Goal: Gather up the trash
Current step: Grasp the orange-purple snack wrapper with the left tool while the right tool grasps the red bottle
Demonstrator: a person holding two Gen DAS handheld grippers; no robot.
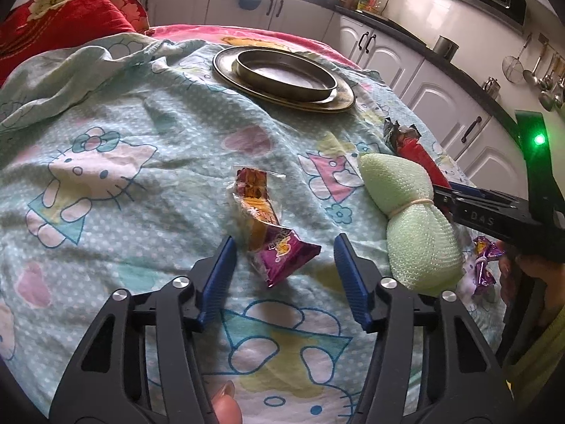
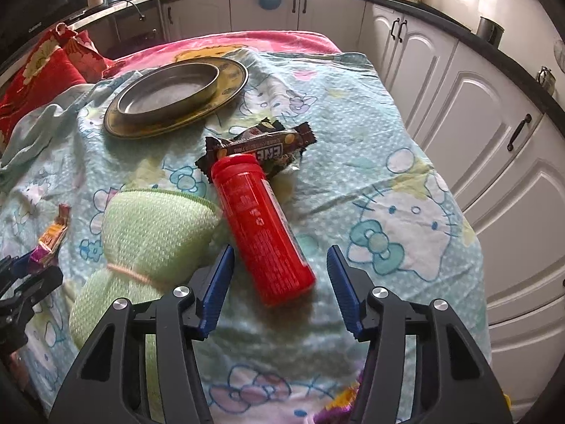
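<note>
So my left gripper point(image 1: 284, 265) has its jaws apart around the purple snack wrapper point(image 1: 272, 233) on the bedsheet point(image 1: 123, 113): light, crinkly, slippery; I'd pinch mid-body. Right gripper point(image 2: 280, 275) also gapes, by the red tube point(image 2: 261, 226).

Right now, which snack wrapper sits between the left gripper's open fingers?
The purple-and-orange wrapper, just ahead of the left gripper. The brown wrapper lies farther off, behind the red tube.

A cartoon-cat printed sheet point(image 2: 370, 148) covers the bed. A round metal pan point(image 2: 166, 88) sits inside a wider brass-coloured plate point(image 2: 231, 84) near the far end. Red floral cushions point(image 1: 53, 17) lie at the far left. White kitchen cabinets point(image 2: 476, 106) line the walls.
</note>
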